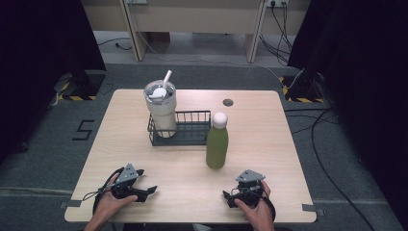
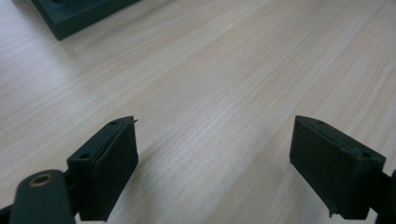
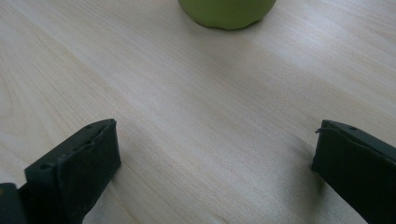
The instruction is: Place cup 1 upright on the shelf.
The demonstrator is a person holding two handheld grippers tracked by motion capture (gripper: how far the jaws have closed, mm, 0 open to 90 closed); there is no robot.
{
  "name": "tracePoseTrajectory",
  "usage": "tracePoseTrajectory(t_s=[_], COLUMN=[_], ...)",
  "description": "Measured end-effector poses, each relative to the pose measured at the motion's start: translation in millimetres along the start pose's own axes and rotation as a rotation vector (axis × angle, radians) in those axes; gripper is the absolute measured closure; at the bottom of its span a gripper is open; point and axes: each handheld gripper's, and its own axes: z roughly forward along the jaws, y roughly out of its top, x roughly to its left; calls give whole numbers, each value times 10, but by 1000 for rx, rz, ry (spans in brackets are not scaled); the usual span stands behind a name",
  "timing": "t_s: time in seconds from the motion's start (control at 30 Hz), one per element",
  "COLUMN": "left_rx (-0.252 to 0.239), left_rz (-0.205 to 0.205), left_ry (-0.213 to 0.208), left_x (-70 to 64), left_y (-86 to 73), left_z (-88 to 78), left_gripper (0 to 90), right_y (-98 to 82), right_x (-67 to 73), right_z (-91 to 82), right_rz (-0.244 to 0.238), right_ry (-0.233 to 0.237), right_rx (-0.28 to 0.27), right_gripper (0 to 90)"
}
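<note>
A green bottle [image 1: 217, 146] with a white cap stands upright on the wooden table [image 1: 260, 120], just right of a dark wire basket [image 1: 192, 129]. A cream tumbler [image 1: 161, 108] with a lid and white straw stands in the basket's left end. My left gripper [image 1: 146, 191] rests near the front left edge, open, with bare wood between its jaws [image 2: 212, 128]. My right gripper [image 1: 228, 196] rests near the front edge, below the bottle, also open and empty. The bottle's base [image 3: 226, 11] lies ahead of the right gripper [image 3: 215, 140], and a basket corner [image 2: 77, 16] ahead of the left.
A small round grommet [image 1: 228, 102] sits in the table's far side. Cables trail over the grey floor to the right [image 1: 327, 144] and dark stands flank the table at the back. A person's hands [image 1: 257, 214] hold both grippers.
</note>
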Motion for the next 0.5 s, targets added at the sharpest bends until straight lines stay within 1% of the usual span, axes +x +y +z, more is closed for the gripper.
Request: tracePoseTrajectory(t_s=[0.13, 0.23, 0.5], left_rx=[45, 48, 49], left_rz=[28, 24, 23], left_ry=[5, -4, 5], left_x=[-33, -46, -58], left_y=[-15, -20, -22], left_z=[5, 2, 2], left_gripper=[149, 146, 142], right_y=[0, 0, 2], right_x=[0, -1, -6], right_z=[0, 1, 3], right_rz=[0, 0, -4], right_ry=[1, 1, 3], right_rx=[0, 0, 0], right_gripper=[9, 9, 6])
